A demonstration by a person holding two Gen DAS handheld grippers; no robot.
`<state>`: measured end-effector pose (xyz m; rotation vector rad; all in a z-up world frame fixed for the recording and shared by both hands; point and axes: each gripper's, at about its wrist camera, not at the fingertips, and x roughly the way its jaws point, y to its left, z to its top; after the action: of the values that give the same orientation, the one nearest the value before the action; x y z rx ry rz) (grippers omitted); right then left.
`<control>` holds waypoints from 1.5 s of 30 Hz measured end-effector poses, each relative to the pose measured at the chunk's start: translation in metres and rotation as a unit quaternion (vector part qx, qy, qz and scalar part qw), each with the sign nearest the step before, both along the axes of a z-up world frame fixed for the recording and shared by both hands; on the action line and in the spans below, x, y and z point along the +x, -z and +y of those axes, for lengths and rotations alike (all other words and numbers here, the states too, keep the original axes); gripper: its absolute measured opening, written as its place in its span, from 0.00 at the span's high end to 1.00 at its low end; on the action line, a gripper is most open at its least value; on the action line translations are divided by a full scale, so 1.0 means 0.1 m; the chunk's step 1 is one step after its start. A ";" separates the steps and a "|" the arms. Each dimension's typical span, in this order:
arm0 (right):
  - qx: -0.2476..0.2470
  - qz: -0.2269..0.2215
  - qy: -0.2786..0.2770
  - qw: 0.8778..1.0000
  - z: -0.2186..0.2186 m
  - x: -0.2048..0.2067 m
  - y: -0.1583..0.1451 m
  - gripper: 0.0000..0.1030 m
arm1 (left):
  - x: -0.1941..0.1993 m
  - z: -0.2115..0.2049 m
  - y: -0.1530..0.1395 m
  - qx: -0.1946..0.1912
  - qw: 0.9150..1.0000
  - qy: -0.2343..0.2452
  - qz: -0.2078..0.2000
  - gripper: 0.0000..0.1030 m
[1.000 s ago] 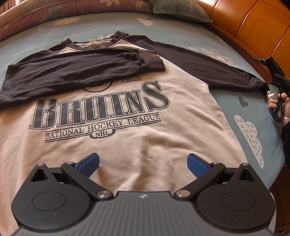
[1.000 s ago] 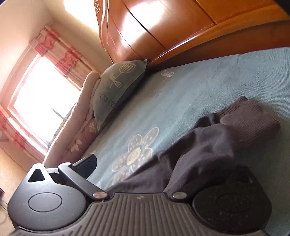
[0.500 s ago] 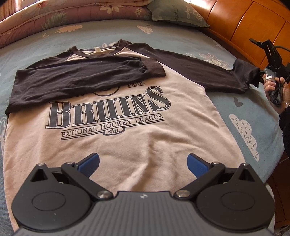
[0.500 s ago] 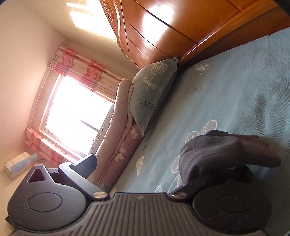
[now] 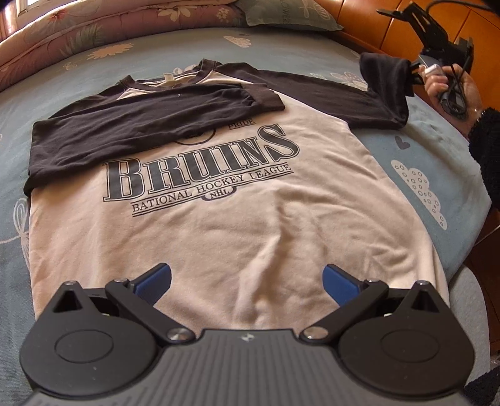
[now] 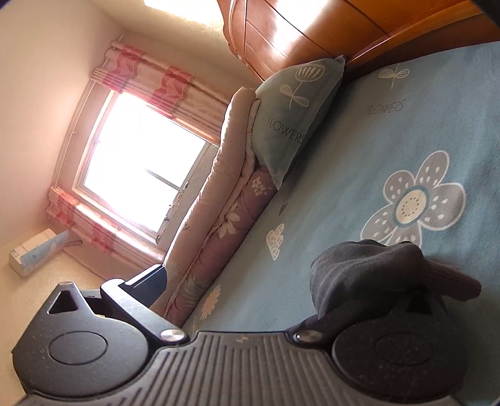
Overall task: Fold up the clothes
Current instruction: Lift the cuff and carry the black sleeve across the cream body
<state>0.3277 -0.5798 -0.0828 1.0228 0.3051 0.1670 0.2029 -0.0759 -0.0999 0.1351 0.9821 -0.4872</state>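
A cream sweatshirt (image 5: 237, 218) with dark sleeves and "BRUINS" print lies flat, front up, on the bed. Its left sleeve (image 5: 147, 125) is folded across the chest. My left gripper (image 5: 247, 278) is open, hovering over the hem and holding nothing. In the left wrist view, the right sleeve's cuff (image 5: 384, 75) is lifted off the bed beside my right gripper (image 5: 437, 53), held by a hand (image 5: 453, 87). In the right wrist view, the dark cuff (image 6: 375, 274) drapes over one finger of the right gripper (image 6: 247, 274) and hides it. The other finger (image 6: 150, 281) stands wide apart.
The bed's blue sheet (image 5: 422, 162) carries flower and cloud prints. A blue "FLOWERS" pillow (image 6: 290, 109) and a rolled quilt (image 6: 218, 203) lie at the head. A wooden headboard (image 5: 390, 25) lines the right side. A window with red curtains (image 6: 140, 162) shows beyond.
The right gripper has lifted the right sleeve's cuff off the bed and carried it up and inward, bending the sleeve. The left gripper has pulled back a little and stays open.
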 end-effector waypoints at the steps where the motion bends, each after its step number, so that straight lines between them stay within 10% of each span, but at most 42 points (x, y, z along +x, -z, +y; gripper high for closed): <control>1: -0.001 0.001 -0.004 1.000 0.07 0.03 -0.03 0.00 | -0.01 0.02 0.00 0.000 1.000 0.007 0.001 0.01; 23: -0.062 0.038 -0.096 0.993 1.60 0.72 -0.56 0.00 | -0.17 0.56 0.06 0.064 0.986 0.154 -0.021 0.01; 45: -0.119 0.045 -0.177 0.976 2.73 1.12 -0.72 0.00 | -0.21 0.77 0.09 0.039 0.987 0.152 -0.023 0.01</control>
<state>0.4394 -0.3070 -0.0110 0.7325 0.5762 0.3961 0.1818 0.0016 -0.1085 0.3688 0.9408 -0.7209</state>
